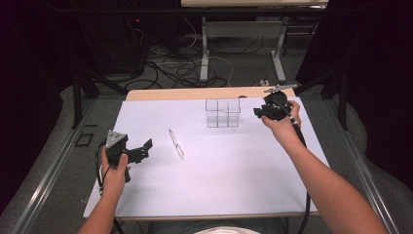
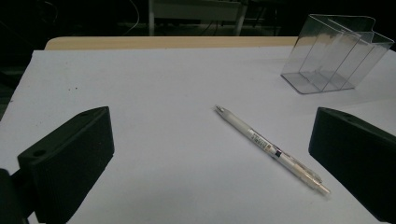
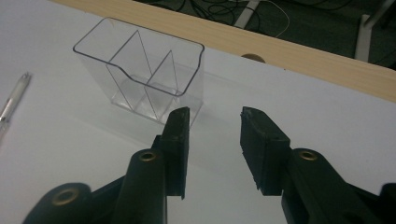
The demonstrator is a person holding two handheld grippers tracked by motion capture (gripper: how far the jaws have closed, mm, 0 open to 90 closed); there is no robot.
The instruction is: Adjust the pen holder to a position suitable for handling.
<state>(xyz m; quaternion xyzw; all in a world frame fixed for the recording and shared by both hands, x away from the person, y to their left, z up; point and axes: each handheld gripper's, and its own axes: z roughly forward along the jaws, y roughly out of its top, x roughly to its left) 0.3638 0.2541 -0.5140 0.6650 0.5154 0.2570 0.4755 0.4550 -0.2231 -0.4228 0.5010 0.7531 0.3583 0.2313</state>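
pen lies flat mid-surface, label print legible in left claw view. clear three-compartment holder upright near far edge, compartments empty. left claw open near left edge, empty. right claw open beside holder, empty.

1. Overall light: dim room; dark surroundings fall to near black in the high view.
2. Brightest surface: white table sheet, evenly lit from above, no hard glare.
3. Shadows: soft, faint, beside the clear organizer and pen.
4. Sharpness: mildly soft and grainy throughout; near jaws in both gripper views slightly blurred.
5. Colour: cool bluish cast on the sheet.
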